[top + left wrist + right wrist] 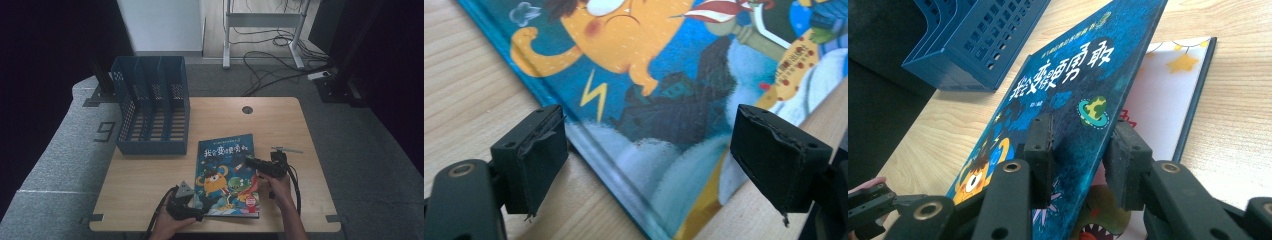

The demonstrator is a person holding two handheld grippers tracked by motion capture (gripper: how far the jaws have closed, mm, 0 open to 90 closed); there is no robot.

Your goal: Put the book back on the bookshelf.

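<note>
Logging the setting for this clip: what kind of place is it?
Probably a lab or recording room, not a home: a small wooden desk on grey carpet, dark curtains around it, loose cables by a stand behind. A blue file rack and picture book are props.

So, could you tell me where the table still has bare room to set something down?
The table is bare right of the picture book, out to its right edge, and behind the book around the round cable hole. Another strip lies in front of the blue file rack. It is crowded at the book, where the left gripper and right gripper work.
</note>
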